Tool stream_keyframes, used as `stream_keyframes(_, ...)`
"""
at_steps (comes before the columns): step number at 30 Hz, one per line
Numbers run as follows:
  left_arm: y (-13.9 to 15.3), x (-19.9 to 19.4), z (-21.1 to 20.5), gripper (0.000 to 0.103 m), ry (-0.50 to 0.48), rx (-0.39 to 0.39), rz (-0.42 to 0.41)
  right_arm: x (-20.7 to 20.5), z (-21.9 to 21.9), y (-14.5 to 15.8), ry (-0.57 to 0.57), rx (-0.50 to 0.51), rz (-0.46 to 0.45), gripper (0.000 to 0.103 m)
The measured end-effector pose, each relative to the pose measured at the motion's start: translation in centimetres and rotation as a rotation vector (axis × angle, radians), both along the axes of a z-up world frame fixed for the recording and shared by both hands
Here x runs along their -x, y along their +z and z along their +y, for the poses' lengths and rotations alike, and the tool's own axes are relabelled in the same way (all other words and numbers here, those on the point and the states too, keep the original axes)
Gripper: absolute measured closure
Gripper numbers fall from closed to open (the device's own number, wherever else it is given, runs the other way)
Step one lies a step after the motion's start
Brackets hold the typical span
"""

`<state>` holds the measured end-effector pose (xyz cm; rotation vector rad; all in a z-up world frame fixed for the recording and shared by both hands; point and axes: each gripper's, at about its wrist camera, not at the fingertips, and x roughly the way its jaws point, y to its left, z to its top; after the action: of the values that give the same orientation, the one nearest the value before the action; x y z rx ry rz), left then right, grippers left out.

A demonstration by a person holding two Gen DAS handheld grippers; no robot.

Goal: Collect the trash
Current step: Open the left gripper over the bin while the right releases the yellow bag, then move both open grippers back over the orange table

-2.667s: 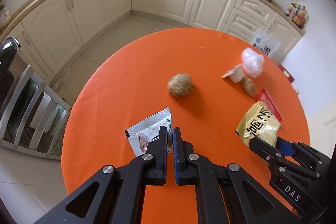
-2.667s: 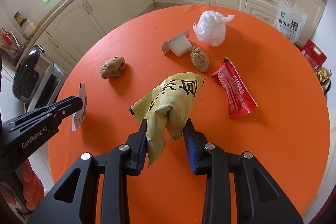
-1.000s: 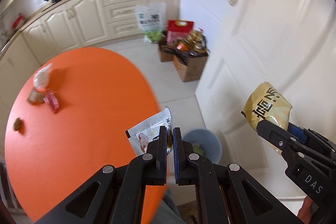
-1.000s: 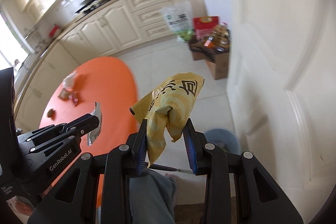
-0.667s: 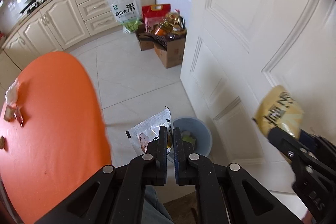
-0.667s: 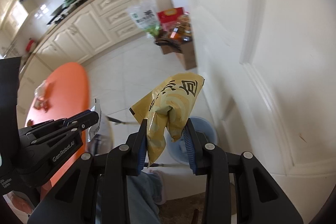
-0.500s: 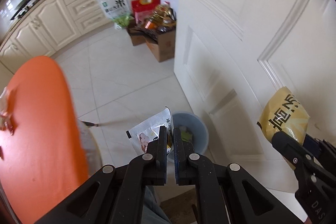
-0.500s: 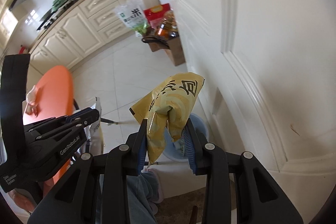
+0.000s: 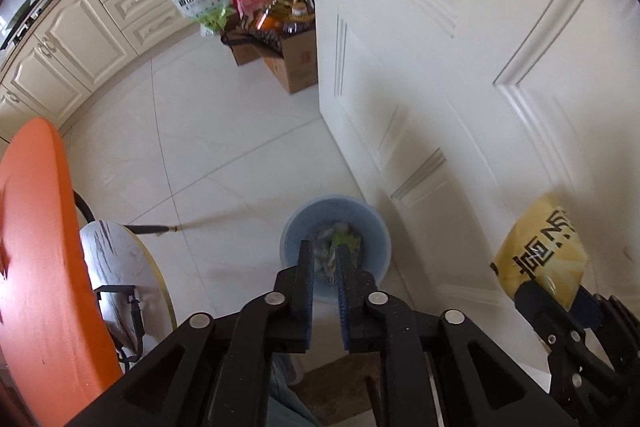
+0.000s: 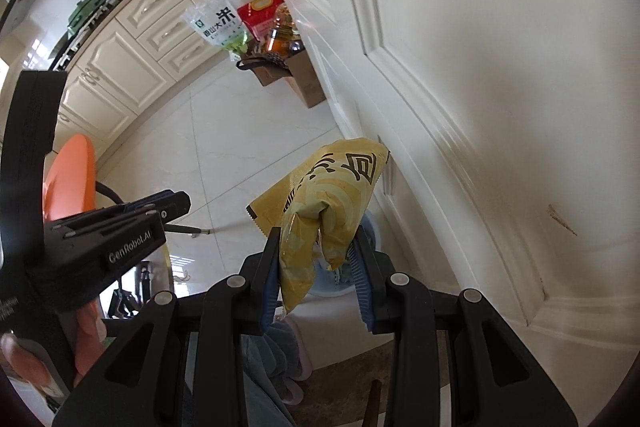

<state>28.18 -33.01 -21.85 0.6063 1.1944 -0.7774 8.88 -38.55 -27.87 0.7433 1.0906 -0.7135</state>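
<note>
A blue trash bin [image 9: 372, 227] stands on the floor by the white door, with wrappers inside. My left gripper [image 9: 323, 255] is open and empty right above the bin. My right gripper [image 10: 316, 247] is shut on a yellow snack bag [image 10: 328, 195], held above the bin [image 10: 370, 223], which is mostly hidden behind the bag. In the left wrist view the snack bag [image 9: 540, 255] and right gripper show at the lower right, to the right of the bin.
The white door [image 9: 460, 67] is close on the right. The orange table [image 9: 36, 247] is at the left, with a round marble stool [image 9: 116, 267] beside it. A cardboard box with groceries [image 9: 288, 39] and cabinets [image 9: 100, 19] stand at the far side.
My left gripper has opened and the white wrapper it held is gone from its fingers. Both grippers have moved closer over the bin. The right one still holds the yellow bag.
</note>
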Motion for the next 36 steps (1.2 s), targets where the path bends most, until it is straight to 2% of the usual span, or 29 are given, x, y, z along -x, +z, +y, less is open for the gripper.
stream_keyframes(1,-0.5,-0.4,-0.4,0.088,0.005,-0.018,0.016,0.0,0.0,-0.1,0.003,-0.004,0.001,0.071)
stream_keyframes(5,-1.4,-1.5,-1.5,0.063,0.006,-0.022,0.052,0.1,0.0,-0.5,0.0,-0.008,0.003,0.07)
stream_keyframes(6,-1.5,-1.8,-1.4,0.061,0.008,-0.027,0.047,0.0,0.0,-0.6,0.0,-0.008,0.005,0.07)
stream_keyframes(11,-1.3,-2.0,-0.1,0.061,0.016,-0.031,0.033,-1.3,0.1,-1.5,0.019,-0.025,0.021,0.07)
stream_keyframes(18,1.0,-2.6,2.9,0.06,0.062,-0.021,0.021,-4.7,0.7,-1.9,0.068,-0.047,-0.021,0.064)
stream_keyframes(19,1.4,-2.8,3.4,0.059,0.071,-0.015,0.012,-5.2,0.8,-1.9,0.078,-0.055,-0.022,0.064)
stream_keyframes(21,1.9,-3.1,4.1,0.051,0.081,-0.01,0.001,-6.0,1.1,-1.8,0.092,-0.072,-0.034,0.063)
stream_keyframes(30,3.0,-2.9,6.4,0.05,0.122,0.003,-0.015,-6.8,2.9,-0.6,0.111,-0.055,-0.031,0.063)
stream_keyframes(36,5.2,-2.1,8.3,0.05,0.112,0.046,-0.018,-6.7,4.1,1.8,0.132,-0.006,-0.036,0.063)
